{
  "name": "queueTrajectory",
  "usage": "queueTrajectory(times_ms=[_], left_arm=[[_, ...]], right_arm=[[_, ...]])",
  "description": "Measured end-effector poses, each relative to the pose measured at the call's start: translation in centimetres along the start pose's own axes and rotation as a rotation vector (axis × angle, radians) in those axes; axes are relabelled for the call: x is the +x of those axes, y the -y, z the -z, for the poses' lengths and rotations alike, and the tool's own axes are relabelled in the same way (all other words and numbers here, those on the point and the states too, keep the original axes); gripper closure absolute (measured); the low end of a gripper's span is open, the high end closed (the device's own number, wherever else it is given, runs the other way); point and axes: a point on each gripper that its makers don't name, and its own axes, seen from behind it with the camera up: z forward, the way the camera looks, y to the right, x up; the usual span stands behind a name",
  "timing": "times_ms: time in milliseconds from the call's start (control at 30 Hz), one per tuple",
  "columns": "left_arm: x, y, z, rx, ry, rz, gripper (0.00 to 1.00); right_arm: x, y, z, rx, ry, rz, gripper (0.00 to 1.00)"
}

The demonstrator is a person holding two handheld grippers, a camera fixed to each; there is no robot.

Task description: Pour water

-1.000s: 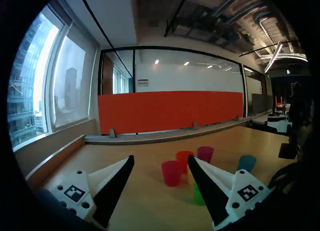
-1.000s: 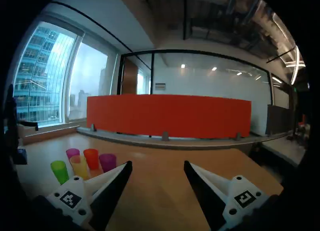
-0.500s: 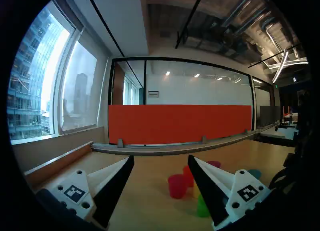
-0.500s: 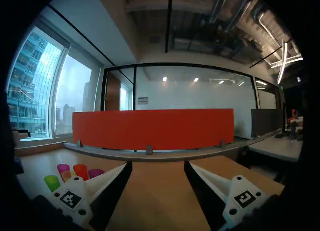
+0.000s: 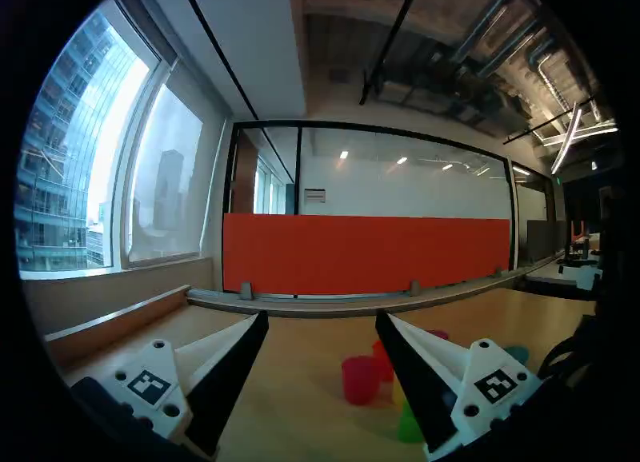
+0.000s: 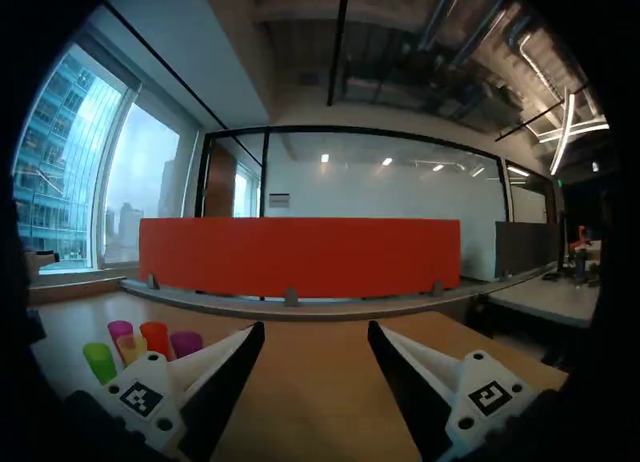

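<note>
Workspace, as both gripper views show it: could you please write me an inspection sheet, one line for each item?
Surface: light wooden table, smooth and level.
Job's things: cluster of upright coloured cups, among them a red cup, green cup, orange cup and purple cup; their contents cannot be told.
Clutter: nothing seen.
Grippers: left tongs open, holding nothing; right tongs open, holding nothing; both short of the cups.
Cables: nothing seen.
Surroundings: orange divider panel along the table's far edge, glass wall behind it, large windows, exposed ceiling pipes.
</note>
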Motion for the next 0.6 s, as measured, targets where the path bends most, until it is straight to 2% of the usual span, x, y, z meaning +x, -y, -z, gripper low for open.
queueTrajectory(times_ms=[200,600], left_arm=[[-0.6,0.0,-0.1,0.014,0.000,-0.028,0.00],[-2.0,0.5,0.0,0.046,-0.011,-0.041,0.00]], right_arm=[[0.1,0.5,0.1,0.003,-0.009,0.005,0.00],[-0.3,1.0,-0.2,0.005,0.004,-0.013,0.00]])
